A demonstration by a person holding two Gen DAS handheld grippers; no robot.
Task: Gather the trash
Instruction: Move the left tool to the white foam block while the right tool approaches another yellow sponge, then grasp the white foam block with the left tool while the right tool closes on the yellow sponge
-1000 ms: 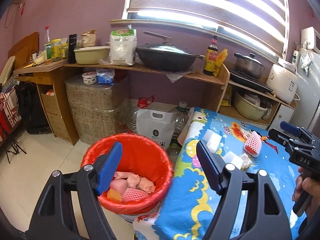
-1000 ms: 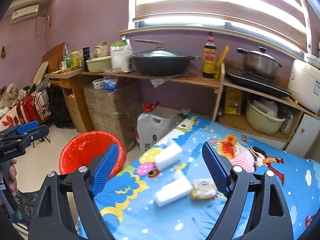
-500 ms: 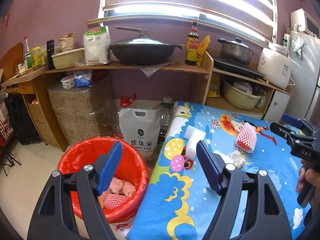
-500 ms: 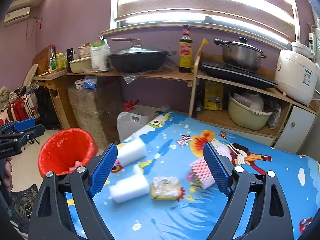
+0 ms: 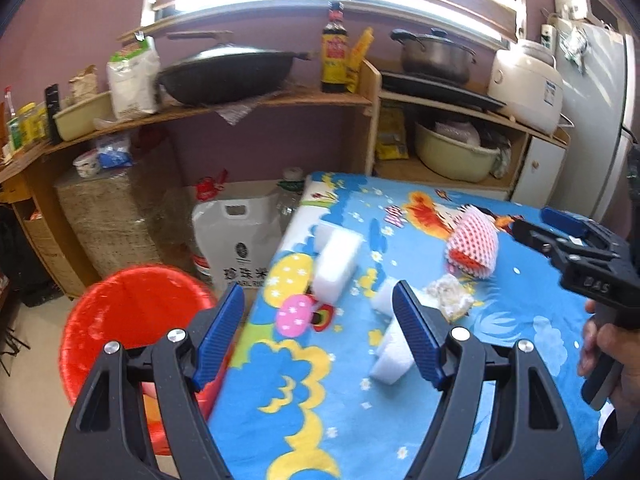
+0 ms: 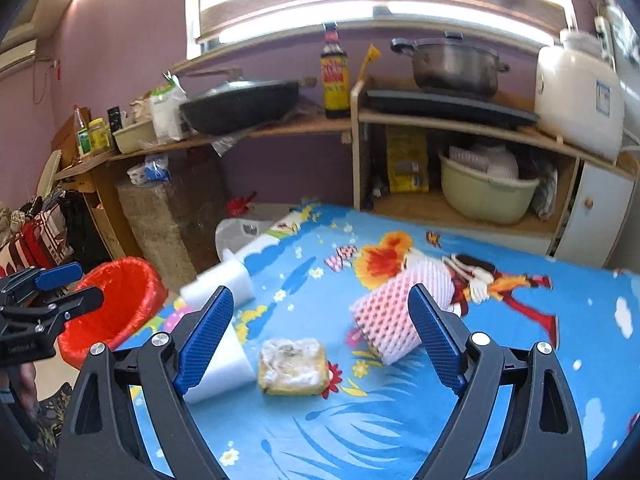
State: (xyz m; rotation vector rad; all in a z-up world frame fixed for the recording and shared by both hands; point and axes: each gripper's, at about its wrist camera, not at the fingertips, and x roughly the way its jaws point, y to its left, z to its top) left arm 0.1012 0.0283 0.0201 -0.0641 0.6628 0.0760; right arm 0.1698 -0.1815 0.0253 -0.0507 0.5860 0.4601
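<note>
Trash outstanding on the blue cartoon tablecloth [image 6: 500,392]: pink foam net [image 6: 394,312], soiled yellow sponge [image 6: 294,366], two white foam blocks [image 5: 336,266] and [image 6: 218,364]. Red-lined bin [image 5: 132,320] stands on the floor beside the table's edge; its contents are not legible here. Left gripper [image 5: 318,336] and right gripper [image 6: 320,336] both gape wide, empty. Left view alone shows the hand [image 5: 612,356] carrying the right tool; right view alone shows the sponge's face clearly.

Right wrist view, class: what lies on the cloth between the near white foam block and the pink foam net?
The crumpled yellowish wrapper lies between white foam block and pink foam net.
</note>
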